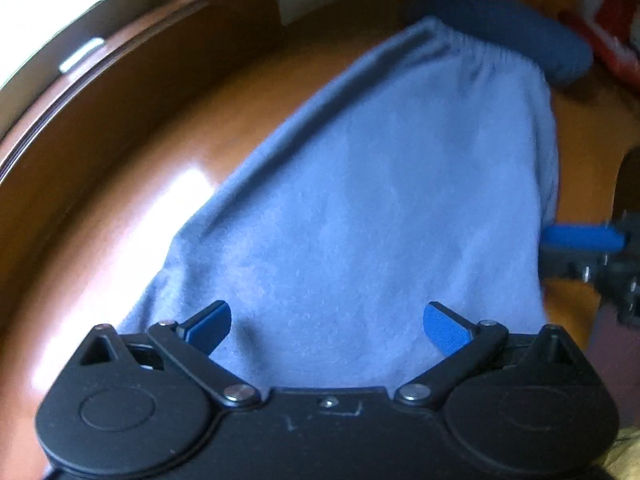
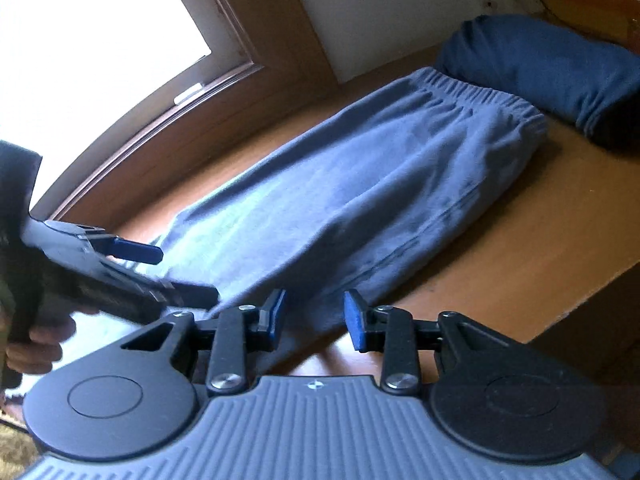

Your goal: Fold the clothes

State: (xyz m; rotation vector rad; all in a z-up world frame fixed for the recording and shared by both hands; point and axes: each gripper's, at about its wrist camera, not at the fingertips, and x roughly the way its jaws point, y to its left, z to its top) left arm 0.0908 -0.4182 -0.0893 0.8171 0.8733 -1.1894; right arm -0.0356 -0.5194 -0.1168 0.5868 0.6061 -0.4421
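Wood table (image 2: 500, 240) w/ glare — bright window (image 2: 100, 40), white wall (image 2: 400, 0) behind.

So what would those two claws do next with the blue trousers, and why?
Probably lower both onto the near end and pinch it. The blue trousers lie flat on the wooden table, waistband far, and the left claw and right claw both hang open, holding nothing.

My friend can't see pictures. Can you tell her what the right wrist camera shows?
Light blue pants lie flat on a wooden table, their waistband near a darker blue bundle. The right gripper is open over the pants' near end. The left gripper, held by a hand, comes in from the left.
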